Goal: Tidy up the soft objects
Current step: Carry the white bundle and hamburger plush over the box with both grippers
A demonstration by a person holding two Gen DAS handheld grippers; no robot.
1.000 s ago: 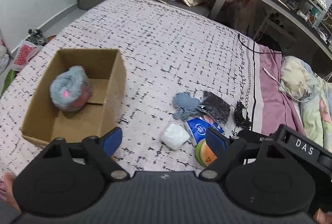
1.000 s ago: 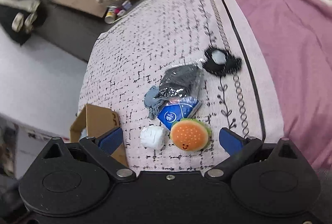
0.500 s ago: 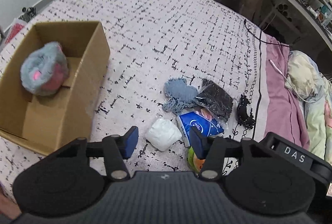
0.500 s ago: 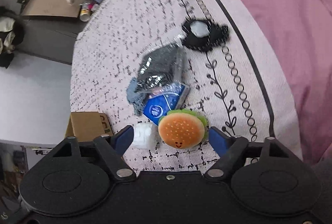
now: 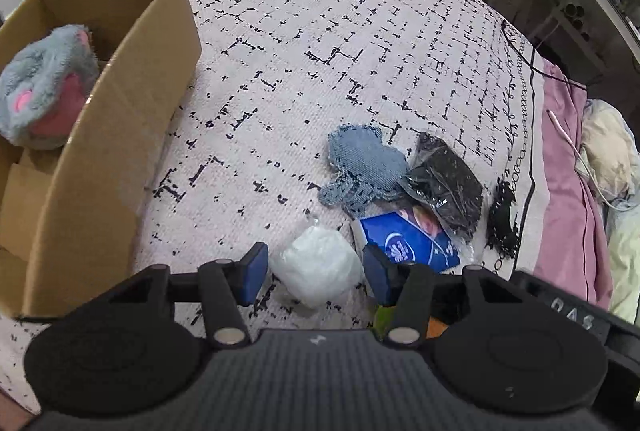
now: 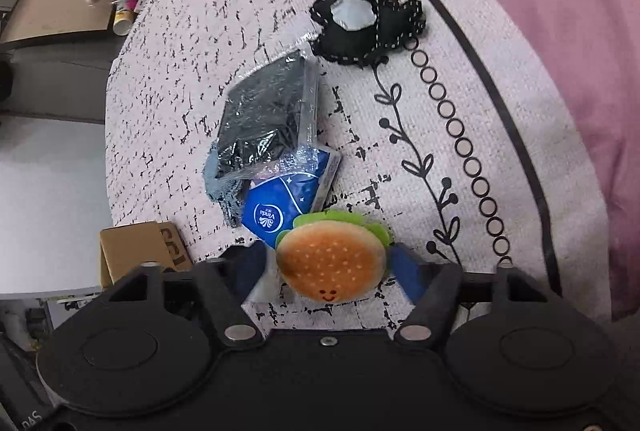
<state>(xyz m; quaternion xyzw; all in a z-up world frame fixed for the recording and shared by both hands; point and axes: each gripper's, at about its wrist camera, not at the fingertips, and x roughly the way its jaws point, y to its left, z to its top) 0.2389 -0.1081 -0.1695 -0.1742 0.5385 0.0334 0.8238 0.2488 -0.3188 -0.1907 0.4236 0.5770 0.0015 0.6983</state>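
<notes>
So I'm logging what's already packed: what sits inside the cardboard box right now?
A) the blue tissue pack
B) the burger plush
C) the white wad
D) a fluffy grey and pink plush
D: the left wrist view shows a fluffy grey and pink plush inside the cardboard box; the others lie on the bed.

Black plastic left gripper (image 5: 314, 269), blue pads (image 5: 253, 267), silver pivot screws, ribbed housing.

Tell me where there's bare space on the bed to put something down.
Free: the wide stretch of blanket between the cardboard box and the denim scrap. Crowded: the cluster of scrap, black packet, tissue pack, white bag and burger toy.
</notes>
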